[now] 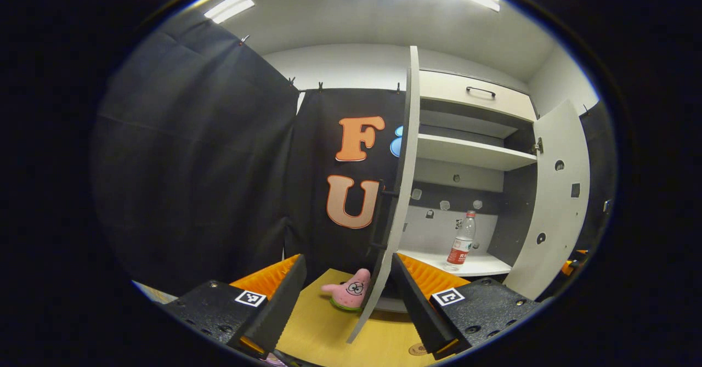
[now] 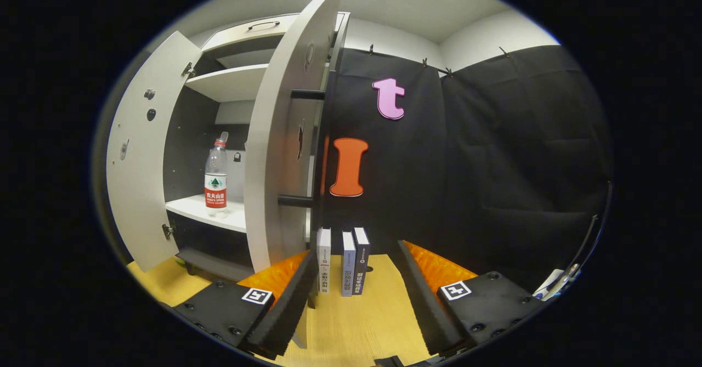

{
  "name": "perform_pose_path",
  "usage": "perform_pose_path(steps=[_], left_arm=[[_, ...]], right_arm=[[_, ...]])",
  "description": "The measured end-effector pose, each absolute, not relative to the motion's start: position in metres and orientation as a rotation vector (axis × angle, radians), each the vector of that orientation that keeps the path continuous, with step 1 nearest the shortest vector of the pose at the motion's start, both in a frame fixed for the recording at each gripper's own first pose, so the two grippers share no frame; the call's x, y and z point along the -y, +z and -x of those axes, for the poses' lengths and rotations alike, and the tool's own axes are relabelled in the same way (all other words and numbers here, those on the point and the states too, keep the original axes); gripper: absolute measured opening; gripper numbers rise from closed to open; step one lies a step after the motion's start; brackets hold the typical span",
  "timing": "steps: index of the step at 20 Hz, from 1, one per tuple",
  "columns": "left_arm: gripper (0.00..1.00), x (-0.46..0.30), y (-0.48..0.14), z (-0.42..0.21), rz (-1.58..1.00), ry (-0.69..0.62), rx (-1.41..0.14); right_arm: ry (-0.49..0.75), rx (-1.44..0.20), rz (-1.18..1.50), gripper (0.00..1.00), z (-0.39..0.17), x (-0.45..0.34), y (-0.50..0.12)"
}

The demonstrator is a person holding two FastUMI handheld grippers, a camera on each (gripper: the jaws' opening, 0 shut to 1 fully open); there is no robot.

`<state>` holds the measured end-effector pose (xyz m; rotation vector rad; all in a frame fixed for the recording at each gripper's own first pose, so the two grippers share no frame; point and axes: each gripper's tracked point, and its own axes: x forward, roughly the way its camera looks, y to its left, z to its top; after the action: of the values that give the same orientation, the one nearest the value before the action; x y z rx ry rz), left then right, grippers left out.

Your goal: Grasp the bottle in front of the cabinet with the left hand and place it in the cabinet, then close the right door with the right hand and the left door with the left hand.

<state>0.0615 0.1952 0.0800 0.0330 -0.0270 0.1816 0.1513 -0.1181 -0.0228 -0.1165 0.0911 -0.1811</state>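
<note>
The clear plastic water bottle with red label (image 2: 216,179) stands upright on the white cabinet's lower shelf (image 2: 203,209), so placement looks finished. I hold the left gripper (image 1: 346,293) and right gripper (image 2: 354,284) spread, empty, each straddling a door edge for closing.

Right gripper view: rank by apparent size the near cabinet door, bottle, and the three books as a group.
1. near cabinet door, largest, though it is also closest to the camera.
2/3. bottle and three books look similar; not ranking them.

bottle (image 2: 216,175) upright in cabinet (image 2: 230,84), doors ajar
</note>
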Motion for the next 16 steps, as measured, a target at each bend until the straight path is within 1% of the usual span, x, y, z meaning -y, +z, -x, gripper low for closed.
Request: perform_pose_path(steps=[1, 2, 8, 16], left_arm=[[0.97, -0.2, 0.084, -0.059, -0.035, 0.188, 0.029], [0.95, -0.203, 0.087, -0.058, -0.036, 0.191, 0.031], [0.95, -0.22, 0.091, -0.059, -0.072, 0.212, 0.031], [0.94, -0.228, 0.09, -0.064, -0.071, 0.187, 0.018]], right_arm=[[-0.182, -0.089, 0.122, 0.95, -0.15, 0.116, -0.023], [-0.186, -0.084, 0.13, 0.95, -0.148, 0.114, -0.021], [-0.204, -0.09, 0.124, 0.94, -0.148, 0.109, -0.022], [-0.198, -0.085, 0.107, 0.94, -0.142, 0.078, -0.019]])
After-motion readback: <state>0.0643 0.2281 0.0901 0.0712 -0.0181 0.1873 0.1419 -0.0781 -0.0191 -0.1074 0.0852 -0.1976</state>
